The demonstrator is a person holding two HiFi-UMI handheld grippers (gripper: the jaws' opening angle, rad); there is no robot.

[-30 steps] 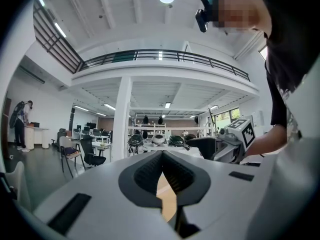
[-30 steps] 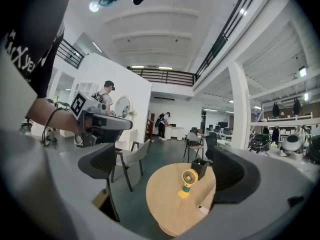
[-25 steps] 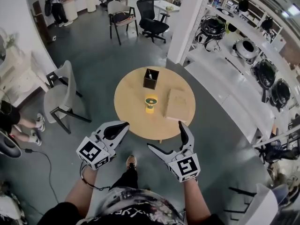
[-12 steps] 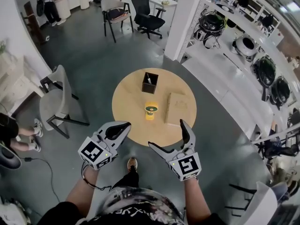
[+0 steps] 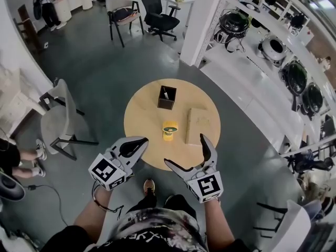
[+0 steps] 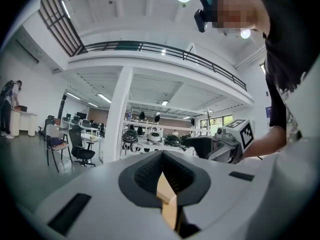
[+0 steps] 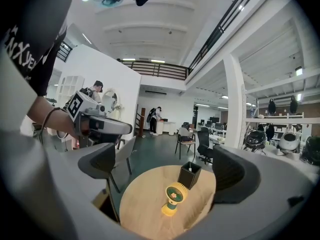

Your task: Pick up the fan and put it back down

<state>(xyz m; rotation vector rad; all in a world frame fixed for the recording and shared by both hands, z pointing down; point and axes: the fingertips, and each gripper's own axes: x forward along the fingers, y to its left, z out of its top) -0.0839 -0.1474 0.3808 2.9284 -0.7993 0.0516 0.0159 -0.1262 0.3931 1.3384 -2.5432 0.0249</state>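
A round wooden table (image 5: 142, 121) is seen from above, and every place here is given from it. The fan (image 5: 169, 129), with a yellow foot and a green head, is stood upright near the table's middle, a little toward the near edge. It is touched by neither gripper. A black box (image 5: 167, 97), open at the top, is set on the table's far half. A flat tan board (image 5: 197, 125) is laid on the table's right half, just beside the fan but apart from it.

The left gripper (image 5: 138, 142) is held above the floor just off the table's near-left edge. Its jaws are closed together, pad against pad, and nothing is held between them. The right gripper (image 5: 185, 151) is held at the table's near edge, to the right of the left one. Its jaws are spread wide and are empty. In the right gripper view the fan and the box are framed in the gap between the jaws, well beyond them.

A grey chair (image 5: 56, 115) is placed to the table's left, well apart from it. A white pillar (image 5: 202, 14) is seen beyond the table's far-right side. A shoe (image 5: 148, 184) is seen on the floor below the table's near edge, between the two grippers.
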